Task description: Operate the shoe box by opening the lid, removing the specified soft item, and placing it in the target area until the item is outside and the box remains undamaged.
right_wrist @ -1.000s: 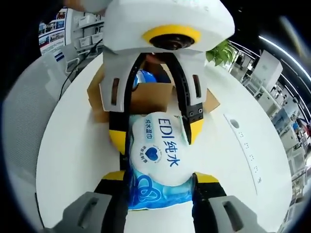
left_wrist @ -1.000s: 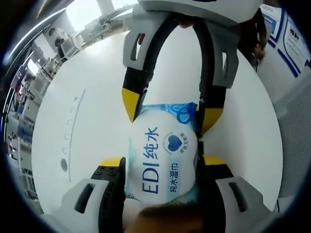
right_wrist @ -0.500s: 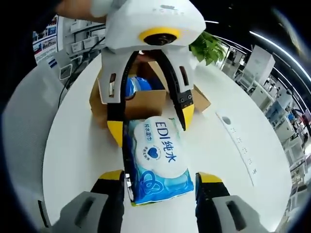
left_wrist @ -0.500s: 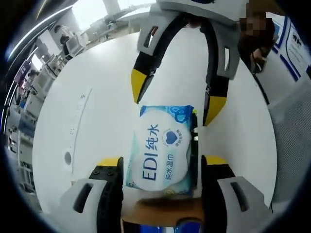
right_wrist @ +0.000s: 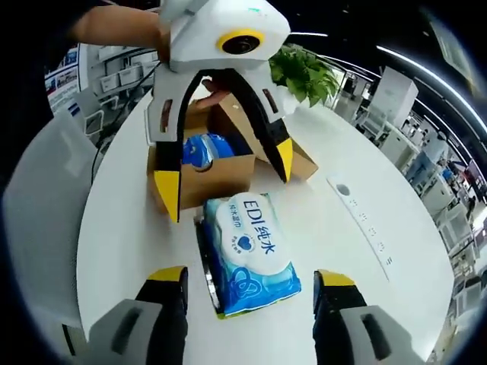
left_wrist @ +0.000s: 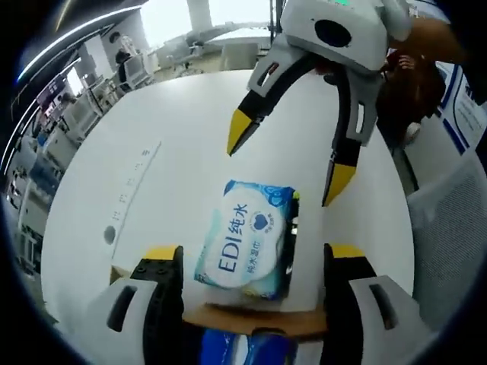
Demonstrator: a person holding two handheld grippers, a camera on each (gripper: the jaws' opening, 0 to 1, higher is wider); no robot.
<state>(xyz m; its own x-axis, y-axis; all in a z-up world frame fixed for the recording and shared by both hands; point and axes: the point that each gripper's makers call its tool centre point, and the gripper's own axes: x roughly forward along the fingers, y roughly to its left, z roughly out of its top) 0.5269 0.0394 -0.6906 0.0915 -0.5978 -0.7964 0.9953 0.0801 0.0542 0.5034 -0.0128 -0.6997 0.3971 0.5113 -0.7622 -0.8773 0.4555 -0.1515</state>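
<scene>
While the round white table is seen spread wide beneath both cameras, the open cardboard shoe box is shown standing on it with its flaps folded out and a blue packet left inside. Just in front of the box, the pack of wet wipes is laid flat on the tabletop, outside the box and close beside its near wall, label up. The left gripper is held above the box side of the pack with its yellow-tipped jaws spread wide and nothing gripped; the right gripper is held over the far end, likewise wide open and empty. The placing is judged to be done, and the step in hand is taken to be a clean withdrawal. It is best carried out with both sets of jaws kept apart and lifted straight up, so that the soft pack is not snagged or dragged, and with the left jaws steered clear of the box wall and flaps, so that the cardboard is not knocked or creased.
</scene>
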